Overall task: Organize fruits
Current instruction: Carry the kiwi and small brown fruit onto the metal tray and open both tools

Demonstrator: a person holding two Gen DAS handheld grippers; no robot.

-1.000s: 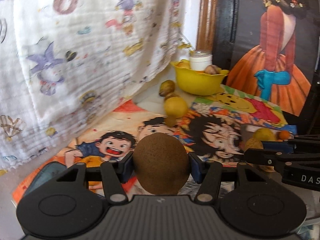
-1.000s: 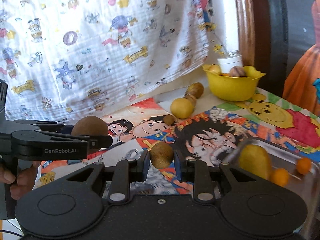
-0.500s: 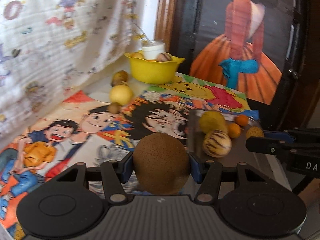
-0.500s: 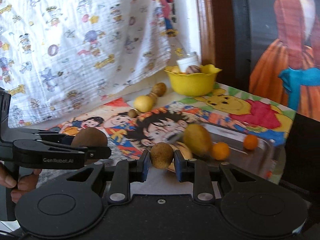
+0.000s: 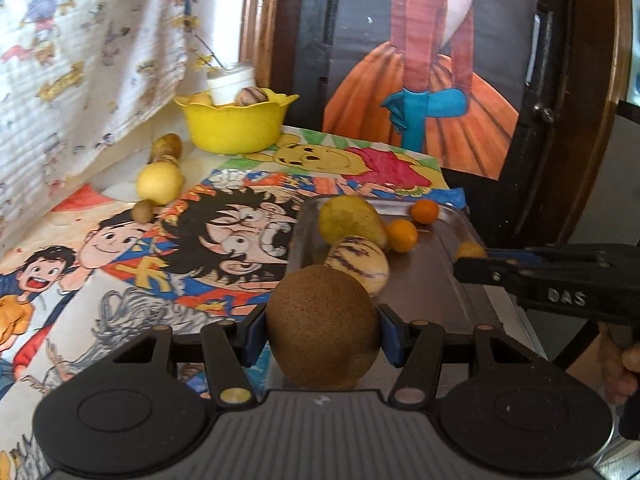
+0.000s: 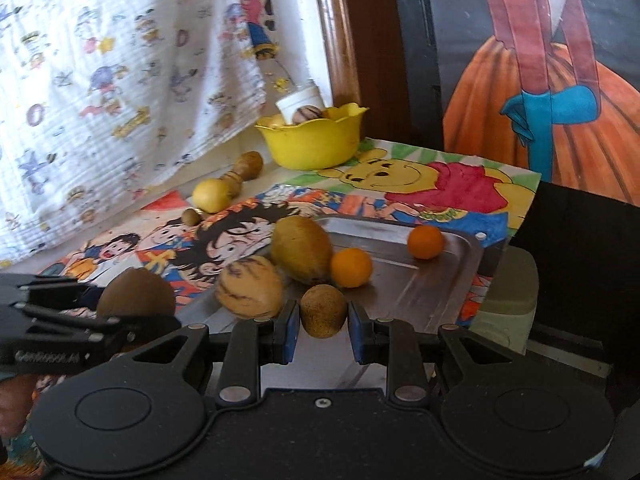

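Observation:
My left gripper (image 5: 322, 330) is shut on a large brown round fruit (image 5: 322, 324), held above the near left edge of the metal tray (image 5: 424, 280). My right gripper (image 6: 322, 326) is shut on a small brown kiwi-like fruit (image 6: 323, 310), held over the tray's near part (image 6: 420, 280). In the tray lie a yellow-green pear-like fruit (image 6: 301, 250), a striped cream melon (image 6: 250, 288) and two small oranges (image 6: 351, 268). The left gripper with its brown fruit (image 6: 136, 298) shows at the left of the right wrist view.
A yellow bowl (image 5: 236, 122) with fruit and a white jar stands at the back. A yellow fruit (image 5: 159, 182), a small brown fruit (image 5: 143, 211) and another brown fruit (image 5: 167, 145) lie on the cartoon mat near the hanging cloth. A dark panel stands behind the table.
Both grippers have swung right with their fruits, from over the cartoon mat to over the metal tray. The tray's fruits are now close in front.

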